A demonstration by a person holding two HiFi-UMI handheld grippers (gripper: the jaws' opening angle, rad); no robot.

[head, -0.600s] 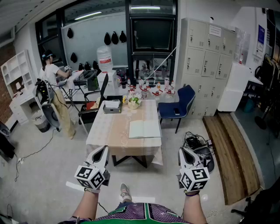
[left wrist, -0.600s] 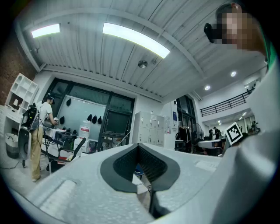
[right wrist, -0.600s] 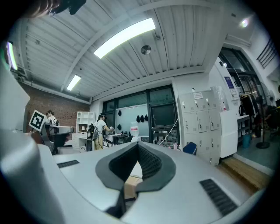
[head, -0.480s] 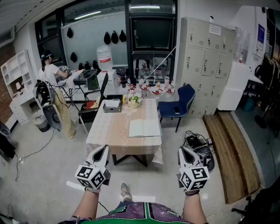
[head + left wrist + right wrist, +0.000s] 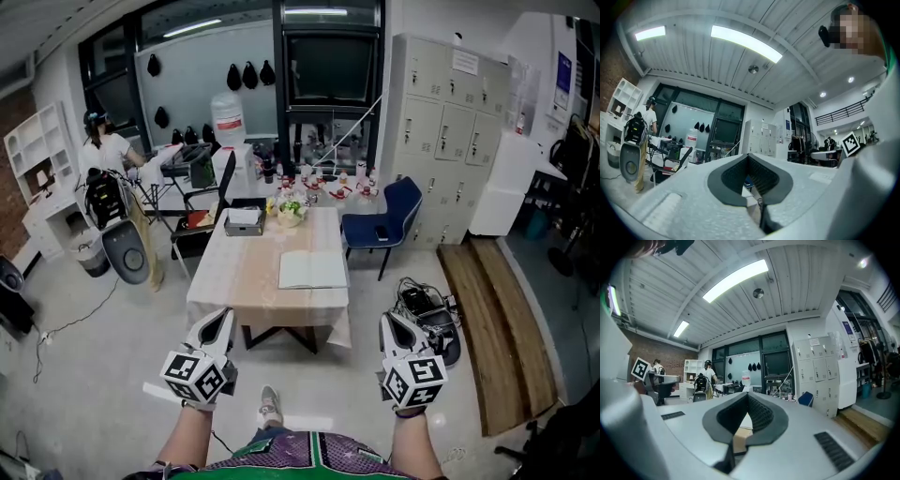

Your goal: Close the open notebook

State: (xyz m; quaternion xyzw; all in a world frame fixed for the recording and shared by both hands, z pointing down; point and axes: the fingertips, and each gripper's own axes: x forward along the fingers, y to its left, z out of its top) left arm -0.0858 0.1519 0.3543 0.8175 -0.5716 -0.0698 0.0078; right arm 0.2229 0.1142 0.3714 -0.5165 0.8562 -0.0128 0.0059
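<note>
Approach is the step in hand: the open notebook lies flat on the worktop, well ahead of the left tool and right tool, both with jaws together and empty. Next, the person likely needs to step closer and lift one cover over. A blue chair beside the worktop blocks nothing.

Long table, pale cloth draped over it. Open notebook flat near the right edge, pages up. Far end: a dark box at left, beside it what looks like a bunch of flowers.
</note>
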